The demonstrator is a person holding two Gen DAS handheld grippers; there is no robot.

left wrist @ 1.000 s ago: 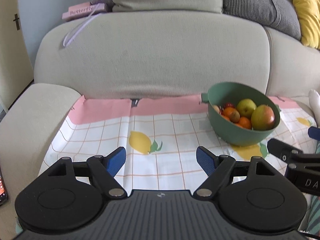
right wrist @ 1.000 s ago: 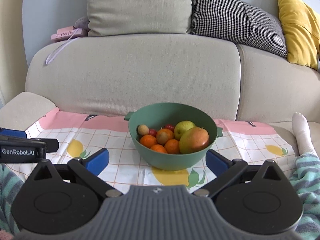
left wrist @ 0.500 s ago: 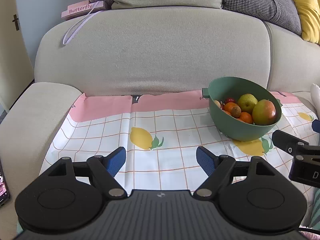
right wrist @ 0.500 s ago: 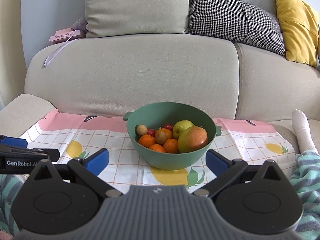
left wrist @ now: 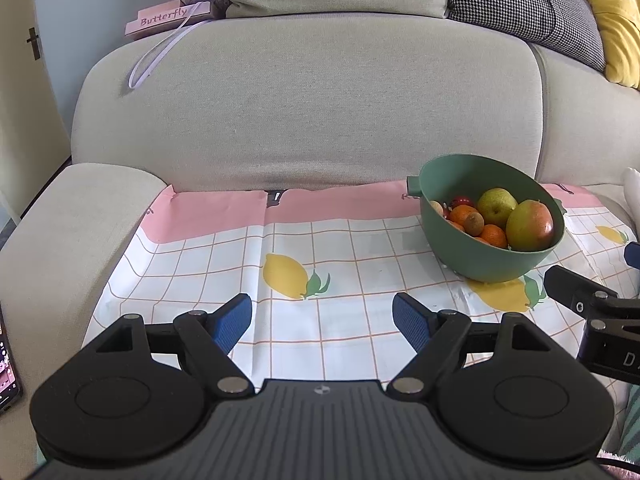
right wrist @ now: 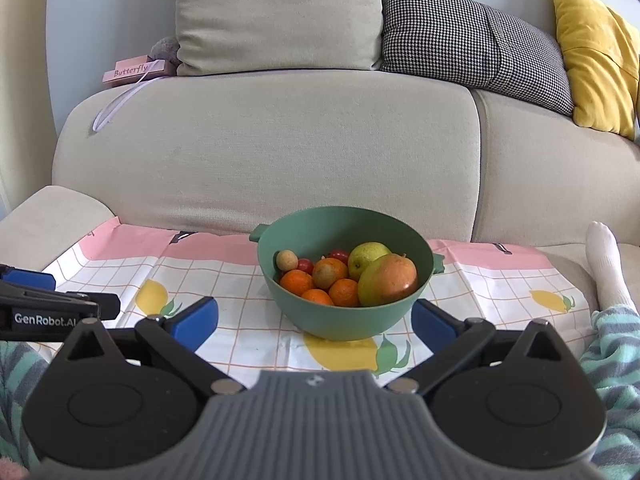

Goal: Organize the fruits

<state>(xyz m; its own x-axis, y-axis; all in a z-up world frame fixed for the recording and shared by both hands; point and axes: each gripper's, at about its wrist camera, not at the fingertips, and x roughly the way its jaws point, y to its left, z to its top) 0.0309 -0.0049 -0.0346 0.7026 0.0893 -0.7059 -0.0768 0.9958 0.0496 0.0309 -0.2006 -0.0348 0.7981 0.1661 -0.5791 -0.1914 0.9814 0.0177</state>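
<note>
A green bowl (right wrist: 348, 324) sits on a checked lemon-print cloth (right wrist: 224, 280) spread over a sofa seat. It holds a mango (right wrist: 387, 280), a pear (right wrist: 366, 254), several oranges (right wrist: 296, 282), cherry tomatoes (right wrist: 339, 255) and a small pale fruit (right wrist: 286, 259). My right gripper (right wrist: 314, 322) stands open just in front of the bowl, with nothing between its blue pads. The left wrist view shows the bowl (left wrist: 492, 264) at the right. My left gripper (left wrist: 322, 318) is open over bare cloth (left wrist: 320, 248), left of the bowl. The right gripper's body (left wrist: 592, 312) shows at that view's right edge.
The beige sofa back (right wrist: 272, 148) rises behind the cloth, topped by cushions (right wrist: 472, 36) and a pink "Butterfly" box (right wrist: 134, 70). An armrest (left wrist: 68, 216) borders the left. A person's white-socked foot (right wrist: 606, 268) and striped trouser leg (right wrist: 616, 344) lie at the right. A phone (left wrist: 6, 368) rests far left.
Both grippers have drawn back and tilted slightly, so the bowl sits a little lower and farther in each view. Both stay open. The fruit has not moved.
</note>
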